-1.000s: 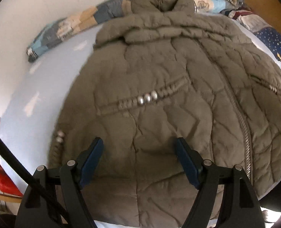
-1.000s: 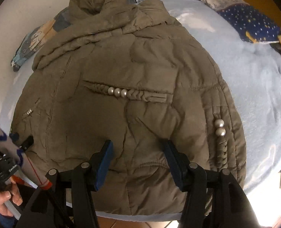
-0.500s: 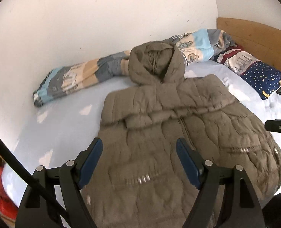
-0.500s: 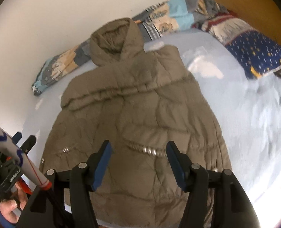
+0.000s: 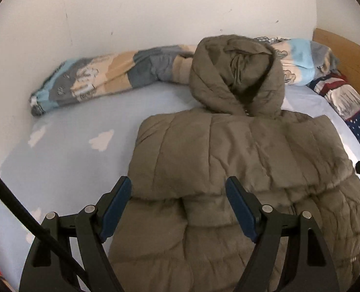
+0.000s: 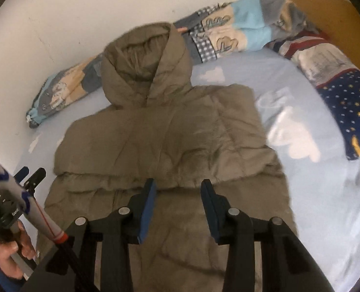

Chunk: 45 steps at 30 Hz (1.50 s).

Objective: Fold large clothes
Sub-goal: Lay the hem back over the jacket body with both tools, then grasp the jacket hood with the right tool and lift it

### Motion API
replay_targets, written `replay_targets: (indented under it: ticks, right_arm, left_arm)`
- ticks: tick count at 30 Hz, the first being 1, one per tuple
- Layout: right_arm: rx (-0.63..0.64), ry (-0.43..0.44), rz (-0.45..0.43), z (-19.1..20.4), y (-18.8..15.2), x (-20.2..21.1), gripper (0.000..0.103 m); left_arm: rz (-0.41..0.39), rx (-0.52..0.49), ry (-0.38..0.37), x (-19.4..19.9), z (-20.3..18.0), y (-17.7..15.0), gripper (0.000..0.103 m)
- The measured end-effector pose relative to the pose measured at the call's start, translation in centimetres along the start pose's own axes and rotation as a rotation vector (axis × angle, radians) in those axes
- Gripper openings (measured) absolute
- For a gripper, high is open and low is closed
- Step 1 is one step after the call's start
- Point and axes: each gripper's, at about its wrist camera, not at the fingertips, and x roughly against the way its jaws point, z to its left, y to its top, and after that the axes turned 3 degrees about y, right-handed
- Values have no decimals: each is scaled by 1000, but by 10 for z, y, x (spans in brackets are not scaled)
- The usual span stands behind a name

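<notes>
A large olive-brown quilted hooded jacket [image 5: 240, 160] lies flat on the bed, front up, with both sleeves folded across its chest and its hood [image 5: 235, 73] toward the wall. It also shows in the right wrist view [image 6: 165, 141]. My left gripper [image 5: 178, 192] is open and empty above the jacket's left middle. My right gripper [image 6: 178, 192] is open and empty above the jacket's middle. The left gripper's tips [image 6: 31, 174] show at the left edge of the right wrist view.
The bed has a light blue sheet [image 5: 65, 150] with white clouds. A rolled patchwork blanket [image 5: 102, 77] lies along the white wall. Patterned pillows [image 6: 345, 92] lie at the right by a wooden headboard [image 6: 326, 7].
Both grippers have lifted and tilted up from the jacket's lower hem and pockets toward its chest and hood. Both stayed open. The jacket has not moved.
</notes>
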Motion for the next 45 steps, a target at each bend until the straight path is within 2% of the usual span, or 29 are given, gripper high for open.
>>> replay_targets:
  ticks: [4,10,14,17,20,25,28,30,34,39,42,45]
  right_arm:
    - [-7,-10,9,3,22,-37,42]
    - [-56,-44,122,-8,22,-90,42]
    - [-39,-46,136,-5,30,-83,42]
    - [-35,-9,104,0,43,-64,42]
    - [-17,22,47,5,68,-44,42]
    - [11,10,-9,16,130,-30,43]
    - [23,3,-49,24,175,-33,55]
    - [21,0,-73,25,200,-37,55]
    - [12,-34,-80,23,258,-69,55]
    - [34,-96,-64,23,309,-123,55]
    - [14,-130,-81,18,329,-149,55]
    - [-16,-92,-66,14,336,-171,55]
  left_arm:
    - [6,28,-11,-16,6,9,79]
    - [100,-17,-58,-40,2,3,79]
    - [97,-4,-82,-36,5,7,79]
    - [71,32,-107,-26,13,14,79]
    - [44,46,-102,-19,18,19,79]
    - [52,61,-91,-22,25,21,79]
    - [58,69,-87,-24,31,19,79]
    - [62,65,-88,-26,35,18,79]
    - [60,55,-81,-30,41,16,79]
    - [62,37,-52,-37,48,13,79]
    - [66,42,-65,-41,52,13,79]
    - [69,33,-66,-46,52,11,79]
